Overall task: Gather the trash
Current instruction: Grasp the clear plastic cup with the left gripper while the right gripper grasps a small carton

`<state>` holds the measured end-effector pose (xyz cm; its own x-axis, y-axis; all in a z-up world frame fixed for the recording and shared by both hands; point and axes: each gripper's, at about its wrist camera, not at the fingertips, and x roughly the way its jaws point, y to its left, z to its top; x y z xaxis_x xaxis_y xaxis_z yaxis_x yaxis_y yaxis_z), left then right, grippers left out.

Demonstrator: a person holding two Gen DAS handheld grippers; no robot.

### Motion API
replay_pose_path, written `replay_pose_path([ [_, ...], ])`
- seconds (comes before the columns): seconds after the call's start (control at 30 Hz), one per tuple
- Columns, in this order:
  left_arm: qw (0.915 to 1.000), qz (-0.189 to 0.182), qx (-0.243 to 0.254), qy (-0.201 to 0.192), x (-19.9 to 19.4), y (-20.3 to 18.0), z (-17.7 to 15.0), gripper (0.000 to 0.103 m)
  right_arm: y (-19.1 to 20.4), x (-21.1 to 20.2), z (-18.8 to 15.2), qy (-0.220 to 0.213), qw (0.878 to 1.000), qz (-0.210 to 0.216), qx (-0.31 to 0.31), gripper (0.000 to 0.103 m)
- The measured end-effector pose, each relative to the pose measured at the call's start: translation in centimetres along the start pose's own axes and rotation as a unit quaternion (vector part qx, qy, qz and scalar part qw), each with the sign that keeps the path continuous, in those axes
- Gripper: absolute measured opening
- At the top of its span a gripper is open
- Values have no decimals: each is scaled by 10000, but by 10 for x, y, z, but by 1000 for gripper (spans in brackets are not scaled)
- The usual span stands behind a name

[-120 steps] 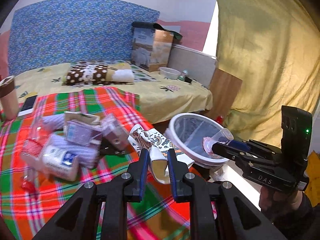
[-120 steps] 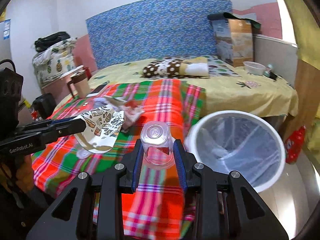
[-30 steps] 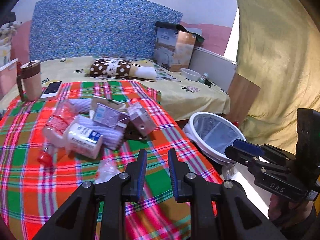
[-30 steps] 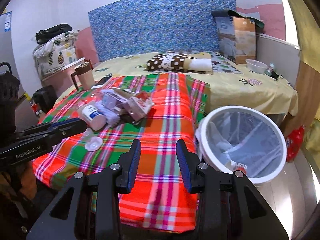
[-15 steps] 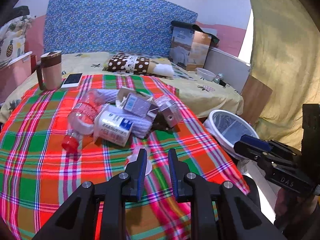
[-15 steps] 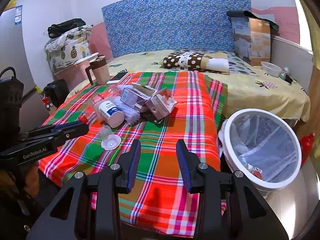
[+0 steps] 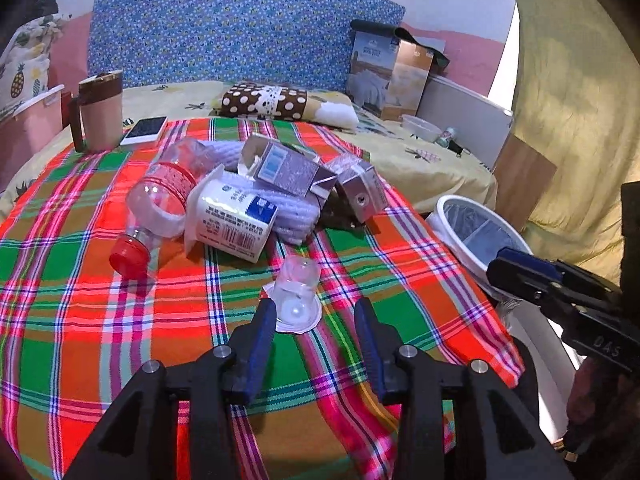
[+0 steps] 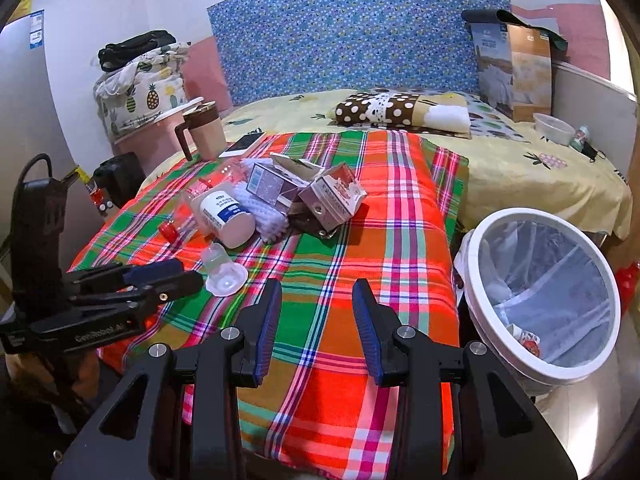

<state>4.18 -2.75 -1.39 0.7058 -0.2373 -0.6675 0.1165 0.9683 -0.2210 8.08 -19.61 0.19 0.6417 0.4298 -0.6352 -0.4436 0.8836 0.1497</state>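
Plaid cloth in red, green and orange covers the near end of the bed, and the trash I am after lies heaped on it. Nearest to my left gripper is a small clear plastic cup, tipped on its side with its wide white rim toward me. The cup sits just ahead of the blue pads, a little left of the middle of the gap; the jaws are opening and neither pad touches it.

Farther back lies the pile: a clear bottle with a red cap on the left, a white cup with a printed label beside it, a ribbed white wrap under that, then two purple cartons, one of them tilted toward the right. They touch and overlap one another.

My right gripper hangs over bare plaid near the bed's near edge, jaws apart with nothing between them. From its view the left gripper reaches in from the left, tips just beside the clear cup.

To the right of the bed, off the mattress and lower, stands the white bin with a clear liner; some scraps lie at its bottom.

At the far left of the cloth stand a brown-lidded mug and a phone lying flat beside it.
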Motion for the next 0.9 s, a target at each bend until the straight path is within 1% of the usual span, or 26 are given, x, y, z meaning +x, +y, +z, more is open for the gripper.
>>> replay_pose_path([
  [0.27,9999,123,2,33,20,0,7,40,-2,7,1,84,10000,19,31,39],
  [0.37,9997,198,-26,163,31,2,9,40,-3,11,3,103,9999,14,9,39],
  [0.43,9994,211,-55,265,38,5,9,30,-3,15,6,120,9999,2,-6,39],
  [0.57,9994,154,-151,268,40,12,9,29,-4,26,12,128,9998,-115,-43,39],
  [0.6,9994,151,-170,255,39,14,9,28,-4,29,15,115,9998,-145,-74,44],
  [0.63,9994,152,-184,249,39,16,10,28,-3,32,17,96,9997,-191,-127,53],
  [0.67,9994,153,-197,243,40,18,10,28,-2,36,20,82,9995,-236,-182,67],
  [0.7,9994,159,-210,236,40,19,11,28,-2,39,22,83,9993,-264,-234,69],
  [0.77,9993,151,-244,227,39,23,12,28,1,47,28,85,9987,-328,-375,69],
  [0.9,9992,126,-327,198,37,31,14,28,7,61,38,67,9957,-596,-711,69],
])
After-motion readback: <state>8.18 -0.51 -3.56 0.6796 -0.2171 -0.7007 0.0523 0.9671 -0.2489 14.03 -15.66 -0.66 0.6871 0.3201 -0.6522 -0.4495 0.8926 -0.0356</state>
